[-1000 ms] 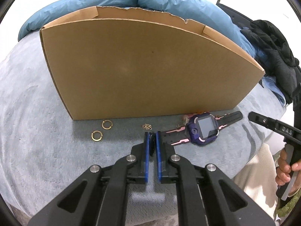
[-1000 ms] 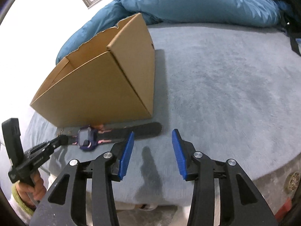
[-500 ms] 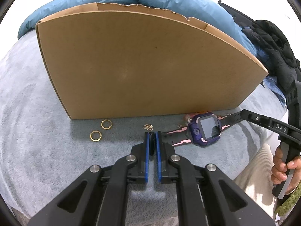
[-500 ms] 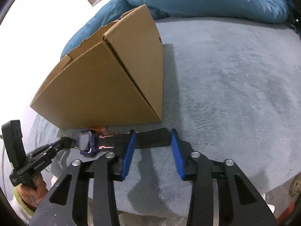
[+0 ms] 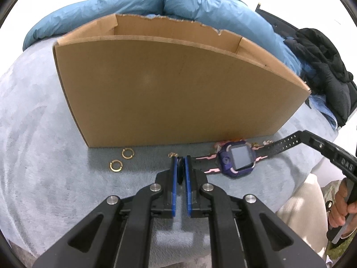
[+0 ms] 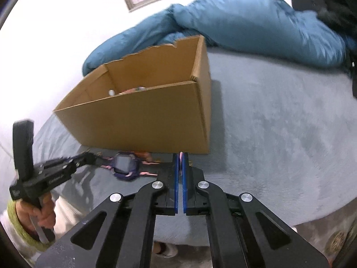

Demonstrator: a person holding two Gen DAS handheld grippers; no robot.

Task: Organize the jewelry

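Note:
A purple smartwatch (image 5: 236, 160) with black and pink straps hangs in front of the open cardboard box (image 5: 174, 93), held at both ends. My left gripper (image 5: 180, 163) is shut on its left strap end. My right gripper (image 6: 180, 159) is shut on its right strap end; the watch face also shows in the right wrist view (image 6: 125, 165). Two gold hoop earrings (image 5: 121, 159) and a small gold chain piece (image 5: 173, 154) lie on the grey blanket by the box's base. Small items show inside the box (image 6: 133, 89).
A blue duvet (image 5: 178, 6) lies behind the box and a black garment (image 5: 323, 67) at the right. The grey blanket (image 6: 279, 122) spreads to the right of the box; its front edge drops off below the grippers.
My right gripper moved in from open and shut on the watch's right strap end. Both grippers rose with the watch, so the box's rim and inside now show.

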